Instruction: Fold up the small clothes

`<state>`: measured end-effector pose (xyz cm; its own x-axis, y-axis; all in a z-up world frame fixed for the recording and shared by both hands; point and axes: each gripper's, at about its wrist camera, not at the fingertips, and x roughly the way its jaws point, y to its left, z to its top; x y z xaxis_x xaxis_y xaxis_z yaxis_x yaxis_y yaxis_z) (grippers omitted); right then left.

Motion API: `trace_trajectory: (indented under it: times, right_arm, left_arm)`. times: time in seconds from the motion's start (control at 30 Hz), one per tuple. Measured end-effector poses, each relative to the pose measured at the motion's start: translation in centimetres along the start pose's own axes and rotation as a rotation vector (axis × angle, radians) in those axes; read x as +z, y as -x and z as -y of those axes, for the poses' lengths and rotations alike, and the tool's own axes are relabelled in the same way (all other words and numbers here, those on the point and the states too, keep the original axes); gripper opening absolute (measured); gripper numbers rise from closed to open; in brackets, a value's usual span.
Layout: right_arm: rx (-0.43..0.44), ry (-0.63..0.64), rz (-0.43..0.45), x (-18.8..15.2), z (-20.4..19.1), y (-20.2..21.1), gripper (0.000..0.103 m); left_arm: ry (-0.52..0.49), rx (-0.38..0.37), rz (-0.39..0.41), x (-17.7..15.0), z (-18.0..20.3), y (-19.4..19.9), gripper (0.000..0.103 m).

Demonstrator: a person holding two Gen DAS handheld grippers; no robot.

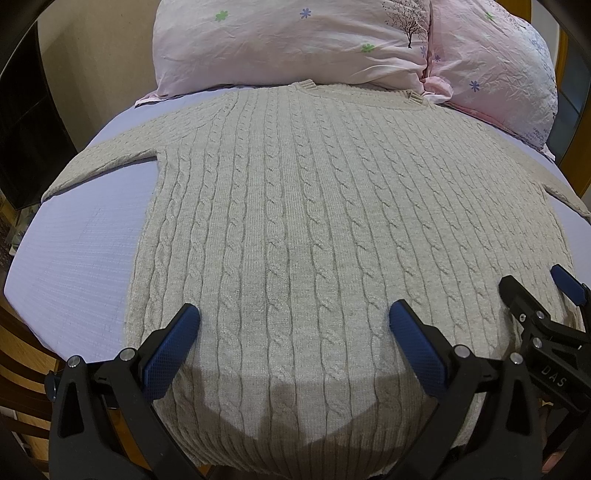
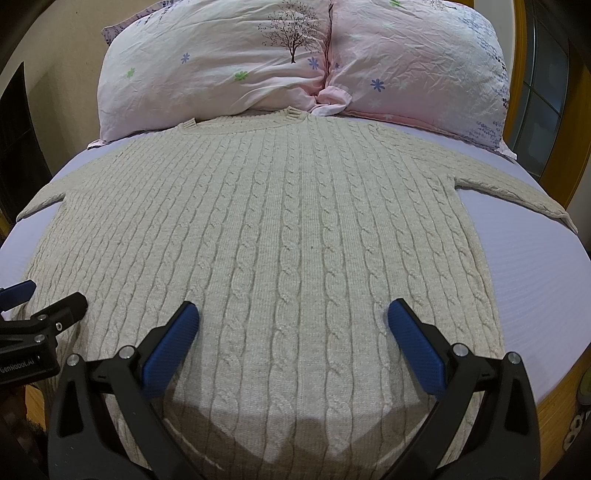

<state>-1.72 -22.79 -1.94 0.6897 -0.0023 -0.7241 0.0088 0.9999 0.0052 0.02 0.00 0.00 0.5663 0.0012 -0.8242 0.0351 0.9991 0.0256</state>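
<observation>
Jaws of both grippers spread wide, empty, above flat cable-knit sweater on bed.

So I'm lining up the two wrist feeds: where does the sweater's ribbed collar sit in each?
Left wrist view: the collar of the sweater lies at upper centre-right, against the pink pillows.
Right wrist view: the collar lies at upper centre-left, below the pillows.
Shared landmark: the tree print on the pillowcase.
</observation>
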Motion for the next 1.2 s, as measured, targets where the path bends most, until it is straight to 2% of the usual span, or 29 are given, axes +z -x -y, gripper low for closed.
trace_trajectory:
  times: [0.23,0.33,0.4,0.47,0.5,0.57,0.63,0.7,0.77,0.83,0.87,0.97,1.03,1.1,1.2]
  right_arm:
    - [0.001,0.001,0.003,0.1,-0.1,-0.2,0.101]
    - [0.007,0.012,0.035,-0.2,0.2,-0.1,0.101]
    - [0.037,0.041,0.081,-0.8,0.6,0.4,0.101]
    - [0.101,0.068,0.087,-0.9,1.2,0.9,0.101]
    - [0.142,0.037,0.094,-0.2,3.3,1.7,0.101]
    - [0.142,-0.05,0.149,1.2,7.1,3.0,0.101]
    - [0.092,-0.207,0.207,3.4,13.6,4.2,0.101]
    - [0.039,-0.394,0.208,5.2,20.9,4.0,0.101]
    - [-0.034,-0.551,0.197,6.2,27.1,3.2,0.093]
    - [-0.119,-0.723,0.162,6.7,34.1,1.7,0.074]
    - [-0.134,-0.797,0.146,6.7,37.0,0.9,0.072]
    - [-0.126,-0.979,0.098,6.5,42.5,-1.8,0.061]
    - [-0.108,-1.05,0.084,6.3,44.2,-3.0,0.055]
    - [-0.106,-1.098,0.091,6.3,45.4,-4.1,0.05]
    - [-0.148,-1.117,0.105,6.8,46.1,-4.8,0.041]
  left_arm:
    - [0.0,0.0,0.001,0.0,0.0,0.0,0.102]
    - [-0.001,0.0,0.004,0.0,0.0,0.0,0.102]
    - [-0.004,-0.001,0.02,-0.2,0.0,0.1,0.102]
    - [-0.013,-0.005,0.045,-0.4,-0.1,0.3,0.102]
    - [-0.019,-0.009,0.051,-0.4,-0.4,0.6,0.102]
    - [-0.033,-0.017,0.059,-0.7,-0.7,0.6,0.102]
    - [-0.033,-0.024,0.075,-0.3,-1.1,0.9,0.102]
    - [-0.027,-0.042,0.114,0.3,-1.4,1.1,0.102]
    - [-0.006,-0.071,0.167,1.1,-2.3,1.4,0.102]
    - [0.029,-0.096,0.227,1.9,-3.7,1.9,0.102]
    - [0.046,-0.104,0.252,2.3,-4.5,2.1,0.102]
    - [0.105,-0.125,0.312,3.6,-6.8,2.4,0.102]
    - [0.158,-0.148,0.343,4.5,-8.8,2.2,0.102]
    - [0.196,-0.153,0.36,4.7,-9.9,2.2,0.102]
    - [0.238,-0.146,0.399,5.4,-12.0,2.0,0.102]
